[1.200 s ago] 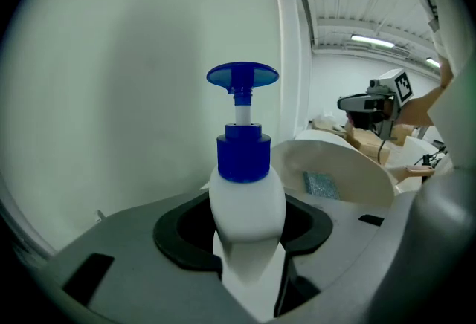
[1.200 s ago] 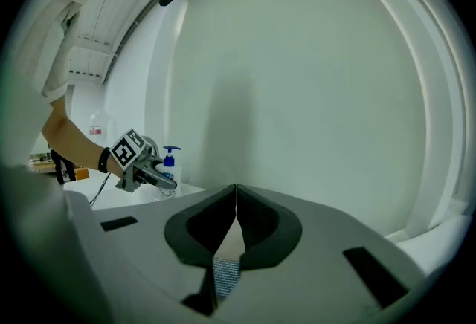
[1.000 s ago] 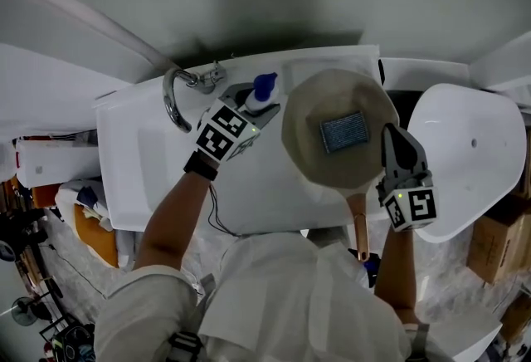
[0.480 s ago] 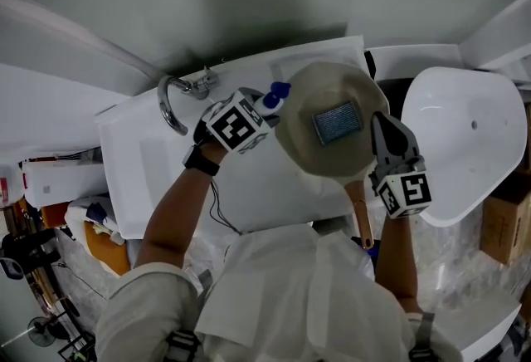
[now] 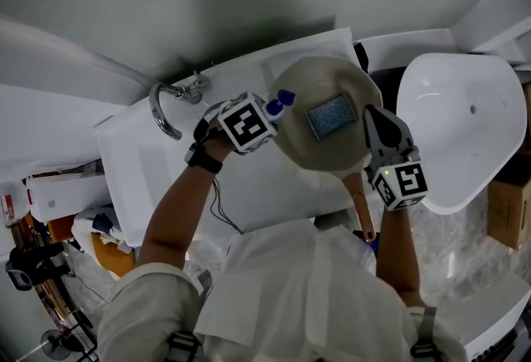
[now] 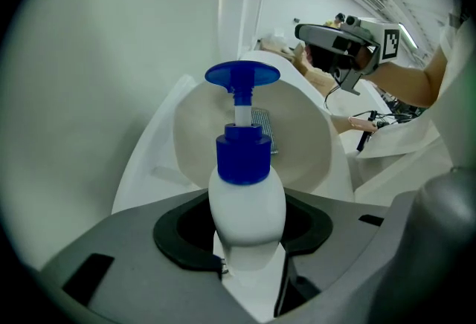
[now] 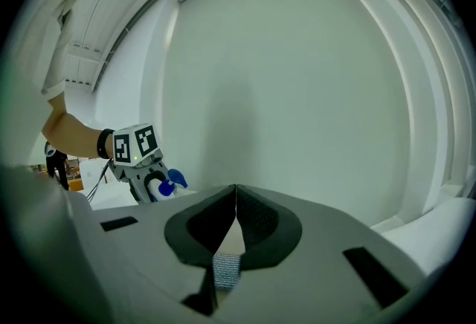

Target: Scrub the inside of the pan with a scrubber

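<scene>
A beige pan [image 5: 328,144] with a wooden handle [image 5: 360,216] hangs tilted over the white sink [image 5: 158,178]. A grey-blue scrubber [image 5: 330,116] lies inside it, also visible as the scrubber [image 6: 262,128] against the pan [image 6: 297,151]. My right gripper [image 5: 375,126] is shut on the pan's right rim; its jaws [image 7: 234,218] pinch a thin beige edge with the scrubber [image 7: 227,270] just below. My left gripper [image 5: 264,115] is shut on a white soap bottle [image 6: 245,203] with a blue pump [image 5: 282,100], tipped steeply, its pump head at the pan's left rim.
A chrome faucet [image 5: 162,107] curves over the sink's back left. A large white basin [image 5: 465,136] stands to the right, with a cardboard box [image 5: 508,203] beyond it. Clutter sits on the floor at the lower left [image 5: 50,252].
My left gripper has carried the soap bottle right, toward the pan, and tipped it further over. The right gripper and the pan have held still.
</scene>
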Tool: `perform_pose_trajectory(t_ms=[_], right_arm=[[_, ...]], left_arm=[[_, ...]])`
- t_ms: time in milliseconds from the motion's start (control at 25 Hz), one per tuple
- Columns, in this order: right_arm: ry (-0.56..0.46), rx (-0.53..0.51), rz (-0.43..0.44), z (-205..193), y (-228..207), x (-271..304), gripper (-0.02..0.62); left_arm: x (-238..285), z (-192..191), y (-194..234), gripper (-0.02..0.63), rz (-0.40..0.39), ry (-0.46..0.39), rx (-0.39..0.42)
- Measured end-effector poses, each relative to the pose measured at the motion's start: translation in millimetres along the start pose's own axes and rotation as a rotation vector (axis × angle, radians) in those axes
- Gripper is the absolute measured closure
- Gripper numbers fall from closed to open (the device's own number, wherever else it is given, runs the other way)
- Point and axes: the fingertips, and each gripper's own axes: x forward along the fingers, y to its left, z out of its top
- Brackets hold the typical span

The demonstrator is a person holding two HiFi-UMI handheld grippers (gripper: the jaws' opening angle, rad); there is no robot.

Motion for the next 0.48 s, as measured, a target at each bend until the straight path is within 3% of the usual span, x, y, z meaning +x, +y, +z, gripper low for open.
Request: perform_pose_trajectory(t_ms=[200, 480], right_arm=[[-0.003, 0.003, -0.004, 0.4, -0.3, -3.2, 0.586], [-0.004, 0.002, -0.010, 1.2, -1.5, -7.1, 0.586]], left_arm=[[4.8, -7.7, -5.4, 0.402, -0.018, 0.069, 0.028], [1.3, -8.6, -6.5, 0.400, -0.017, 0.070, 0.015]])
